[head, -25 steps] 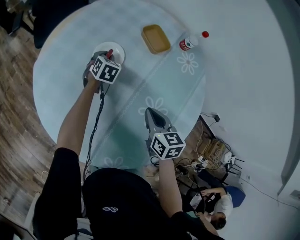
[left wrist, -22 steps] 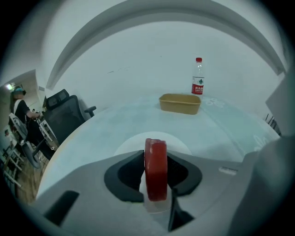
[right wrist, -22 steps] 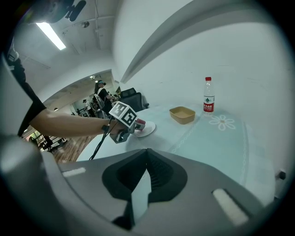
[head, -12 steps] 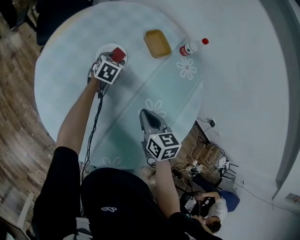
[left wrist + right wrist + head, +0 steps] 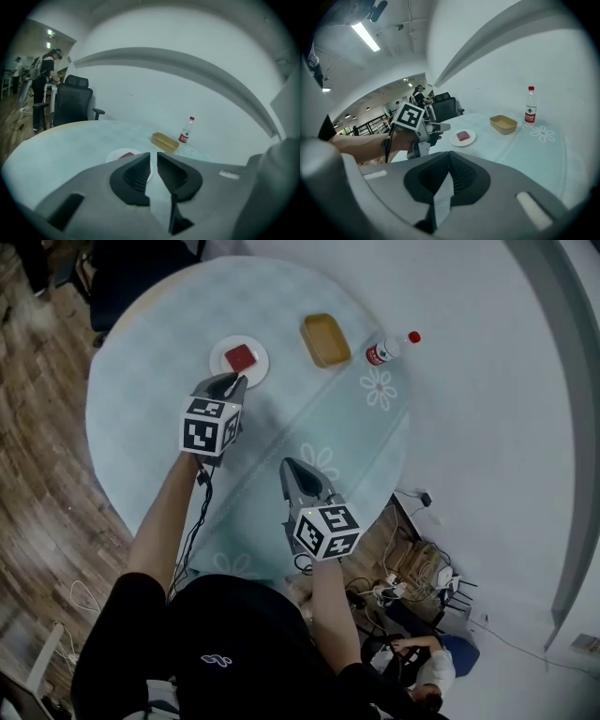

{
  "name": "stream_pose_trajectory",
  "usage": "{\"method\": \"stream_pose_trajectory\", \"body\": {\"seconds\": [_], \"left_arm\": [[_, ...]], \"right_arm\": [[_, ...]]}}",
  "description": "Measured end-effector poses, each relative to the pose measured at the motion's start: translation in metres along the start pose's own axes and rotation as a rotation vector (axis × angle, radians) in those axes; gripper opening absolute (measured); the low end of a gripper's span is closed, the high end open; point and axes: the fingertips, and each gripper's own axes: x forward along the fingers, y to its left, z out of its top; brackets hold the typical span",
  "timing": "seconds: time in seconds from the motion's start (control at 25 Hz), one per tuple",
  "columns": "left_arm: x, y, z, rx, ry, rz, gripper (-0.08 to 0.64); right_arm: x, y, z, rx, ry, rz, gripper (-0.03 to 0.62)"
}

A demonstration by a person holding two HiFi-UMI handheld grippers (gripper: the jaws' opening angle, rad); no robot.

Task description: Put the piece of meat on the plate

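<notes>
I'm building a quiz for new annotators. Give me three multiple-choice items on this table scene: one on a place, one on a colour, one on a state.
1. Where does the meat lie?
A. on the plate
B. on the cloth
C. on the floor

2. What colour is the cap of the bottle?
A. blue
B. red
C. white

3. How is the tray?
A. empty
B. full of rice
C. upside down

Answers:
1 A: the red piece sits in the middle of the white plate.
2 B: the cap shows red in the head view.
3 A: its yellow inside is bare.
</notes>
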Motion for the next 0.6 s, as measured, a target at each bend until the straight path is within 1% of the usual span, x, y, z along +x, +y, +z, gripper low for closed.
{"method": "stream_pose_trajectory", "body": {"seconds": [0.08, 0.12, 0.24, 0.32, 0.4, 0.44, 0.52, 0.6], "left_arm": [[-0.027, -0.005, 0.001, -0.038, -0.039, 0.007, 0.016], [-0.041, -0.005, -0.001, -0.056, -0.049, 0.024, -0.013], [-0.081, 0.003, -0.003, -0.094, -0.071, 0.124, -0.008], [-0.106, 0.004, 0.001, -0.129, -0.107, 0.180, -0.008], [-0.126, -0.003, 0.004, -0.153, -0.136, 0.212, -0.008], [-0.135, -0.008, 0.006, -0.149, -0.146, 0.220, -0.008], [-0.150, -0.021, 0.010, -0.120, -0.160, 0.219, -0.008], [-0.165, -0.031, 0.012, -0.093, -0.173, 0.210, -0.008]], "right_arm": [[0.003, 0.011, 0.003, -0.007, -0.014, 0.016, 0.006], [0.005, 0.018, 0.006, -0.009, -0.030, 0.029, 0.006], [0.011, 0.038, 0.023, 0.003, -0.121, 0.086, 0.008], [0.013, 0.045, 0.037, -0.001, -0.174, 0.094, 0.007], [0.013, 0.046, 0.048, 0.003, -0.214, 0.070, 0.007], [0.013, 0.044, 0.053, 0.014, -0.231, 0.047, 0.006], [0.013, 0.040, 0.060, 0.041, -0.257, 0.001, 0.006], [0.014, 0.039, 0.063, 0.045, -0.264, -0.021, 0.006]]}}
